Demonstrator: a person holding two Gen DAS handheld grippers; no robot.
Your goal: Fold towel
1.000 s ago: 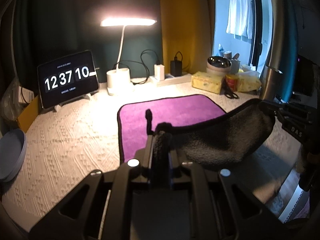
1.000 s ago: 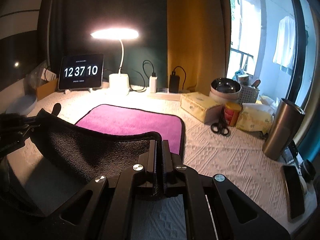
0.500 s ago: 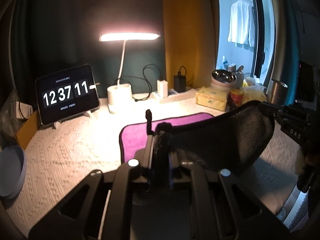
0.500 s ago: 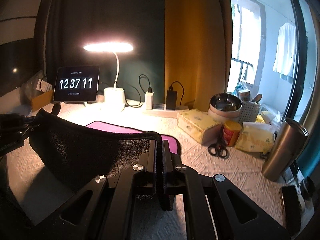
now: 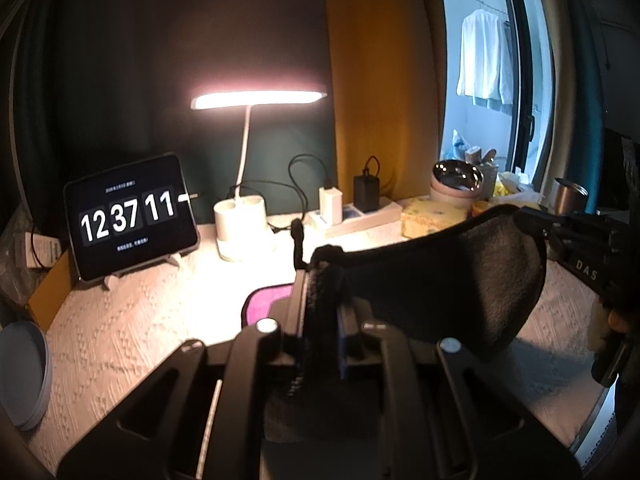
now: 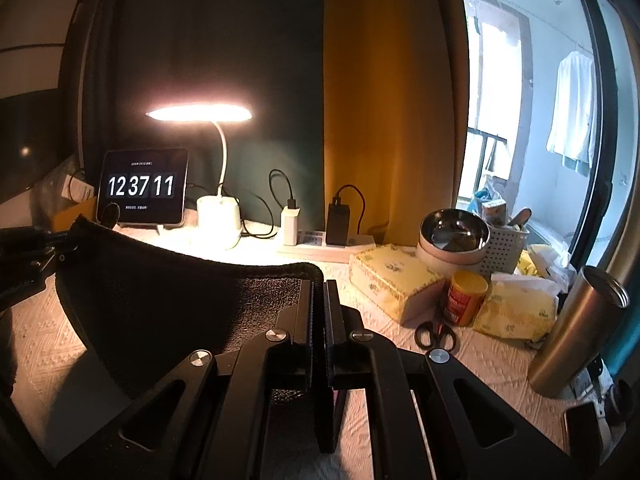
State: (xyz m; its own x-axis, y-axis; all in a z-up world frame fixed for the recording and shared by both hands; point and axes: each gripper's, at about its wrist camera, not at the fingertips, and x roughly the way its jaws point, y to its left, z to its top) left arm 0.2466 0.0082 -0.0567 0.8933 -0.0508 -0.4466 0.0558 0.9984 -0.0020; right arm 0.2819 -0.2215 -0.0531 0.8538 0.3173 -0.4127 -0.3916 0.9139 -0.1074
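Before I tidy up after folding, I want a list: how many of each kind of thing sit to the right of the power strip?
Tissue packs: 2
Bowl: 1
Basket: 1
Yellow can: 1
Scissors: 1
Steel cup: 1
Total: 7

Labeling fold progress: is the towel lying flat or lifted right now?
Lifted. The purple-and-black towel hangs in a sagging curve between the shut left gripper and right gripper; only one purple corner shows on the white tablecloth.
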